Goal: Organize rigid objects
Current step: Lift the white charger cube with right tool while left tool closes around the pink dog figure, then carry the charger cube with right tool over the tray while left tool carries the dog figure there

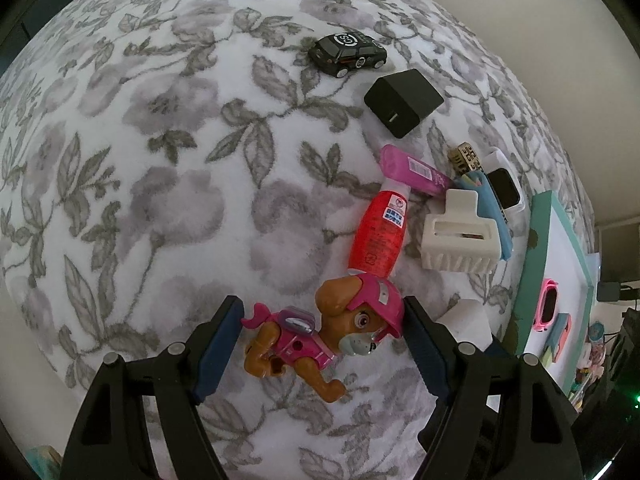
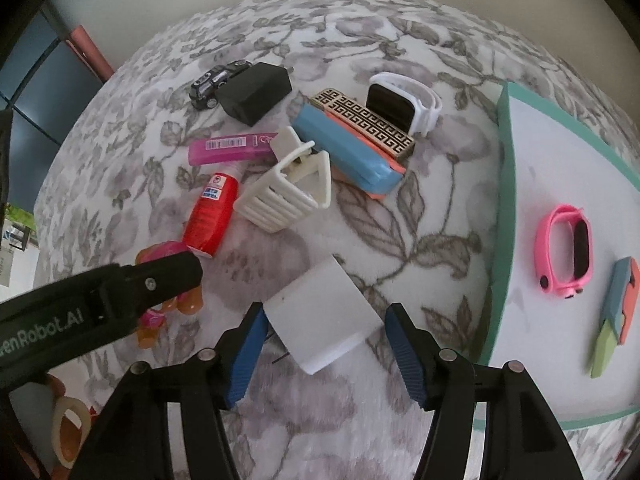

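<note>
Clearly two things are in hand at once on the floral grey-and-white plush blanket [image 1: 168, 184]. The left gripper [image 1: 324, 344] stands wide, its fingers [image 1: 218, 352] on either side of the brown-and-pink plastic toy puppy [image 1: 320, 336], pads not pressing. That toy looks light, hard and lumpy; its pink torso offers flatter faces than the rounded helmet, which could slip. The right gripper [image 2: 324, 350] is also open, its fingers [image 2: 246, 354] flanking the white square charger block [image 2: 324, 312] without touching; smooth and stiff, probably light, it is best pinched across its two flat sides, clear of the prongs. Both lie near the blanket's front edge, beside the teal-rimmed white tray [image 2: 505, 184].

The right wrist view alone shows the tray's load fully: a pink wristband [image 2: 564, 252] and a blue-and-coral folded piece [image 2: 620, 300]. The left wrist view alone shows the puppy unobstructed; in the right view the left gripper's arm hides most of it.
</note>
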`<act>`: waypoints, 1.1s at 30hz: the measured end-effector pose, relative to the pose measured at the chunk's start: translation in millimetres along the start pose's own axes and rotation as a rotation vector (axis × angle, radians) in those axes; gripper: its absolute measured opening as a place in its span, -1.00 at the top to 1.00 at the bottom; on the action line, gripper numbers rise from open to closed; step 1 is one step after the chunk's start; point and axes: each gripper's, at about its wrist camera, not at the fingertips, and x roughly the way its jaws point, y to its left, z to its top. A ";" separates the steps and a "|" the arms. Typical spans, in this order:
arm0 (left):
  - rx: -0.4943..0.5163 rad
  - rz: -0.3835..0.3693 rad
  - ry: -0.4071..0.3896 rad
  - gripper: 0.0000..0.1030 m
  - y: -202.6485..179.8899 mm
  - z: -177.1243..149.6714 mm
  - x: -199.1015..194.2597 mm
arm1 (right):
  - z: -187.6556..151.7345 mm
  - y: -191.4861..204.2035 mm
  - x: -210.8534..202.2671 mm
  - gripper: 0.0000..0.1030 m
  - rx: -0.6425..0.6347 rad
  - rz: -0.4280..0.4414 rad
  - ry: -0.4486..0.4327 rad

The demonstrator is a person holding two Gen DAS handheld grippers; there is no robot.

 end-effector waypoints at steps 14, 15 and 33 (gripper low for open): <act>-0.006 -0.011 -0.020 -0.56 -2.8 -1.8 0.9 | -4.8 -4.9 -1.8 -0.18 0.014 -0.009 0.016; -0.004 -0.014 -0.027 -0.56 -4.5 -3.8 -4.0 | -5.3 -6.2 -3.5 -0.18 0.019 -0.003 0.014; 0.100 -0.022 -0.089 -0.56 -58.1 7.7 -44.1 | 5.7 -55.3 -58.8 -0.18 0.219 0.008 -0.131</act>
